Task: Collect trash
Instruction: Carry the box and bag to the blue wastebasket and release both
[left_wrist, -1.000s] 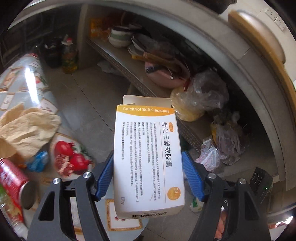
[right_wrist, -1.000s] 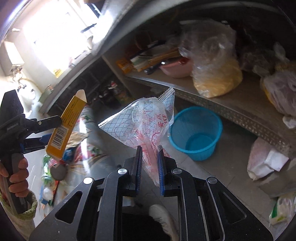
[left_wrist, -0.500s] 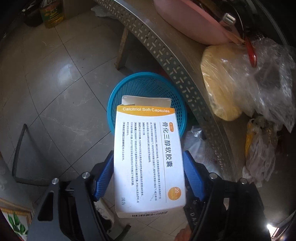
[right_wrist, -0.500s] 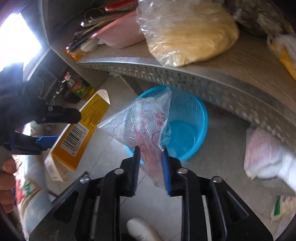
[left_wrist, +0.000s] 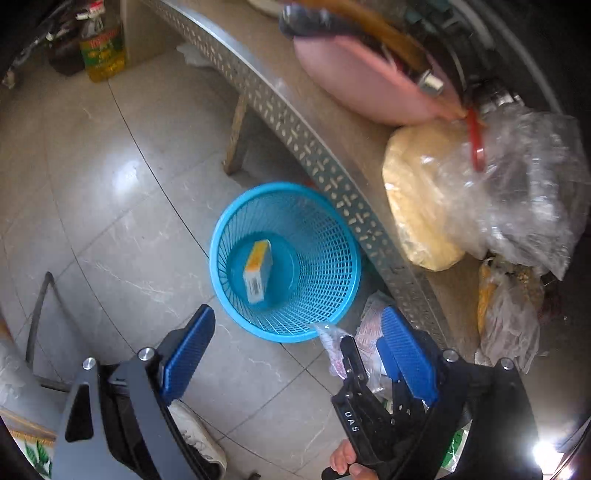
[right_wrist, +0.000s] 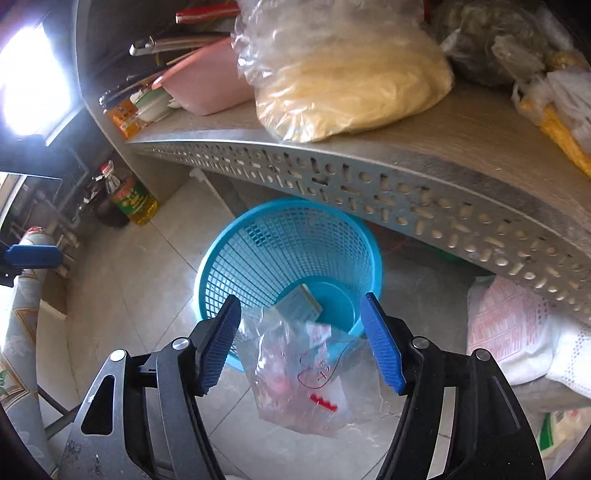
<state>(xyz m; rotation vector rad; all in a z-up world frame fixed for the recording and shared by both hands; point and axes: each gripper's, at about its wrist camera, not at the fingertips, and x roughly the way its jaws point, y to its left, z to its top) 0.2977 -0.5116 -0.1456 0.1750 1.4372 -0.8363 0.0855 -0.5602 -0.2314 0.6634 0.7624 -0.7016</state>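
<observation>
Dropping trash: left tool (left_wrist: 295, 350) opening with nothing in it, box (left_wrist: 258, 270) down in the blue basket (left_wrist: 332, 295), right tool (right_wrist: 301, 341) opening and letting go of the plastic bag (right_wrist: 306, 376) by the rim; next, fetch more trash.

The tiled floor (left_wrist: 110, 192) carries a blue basket (left_wrist: 332, 266) just ahead of both grippers. An oil bottle (right_wrist: 135, 197) stands far ahead-left. The perforated shelf (right_wrist: 369, 184) beyond carries a pink basin (right_wrist: 207, 88) and a bagged yellow mass (right_wrist: 351, 92).
</observation>
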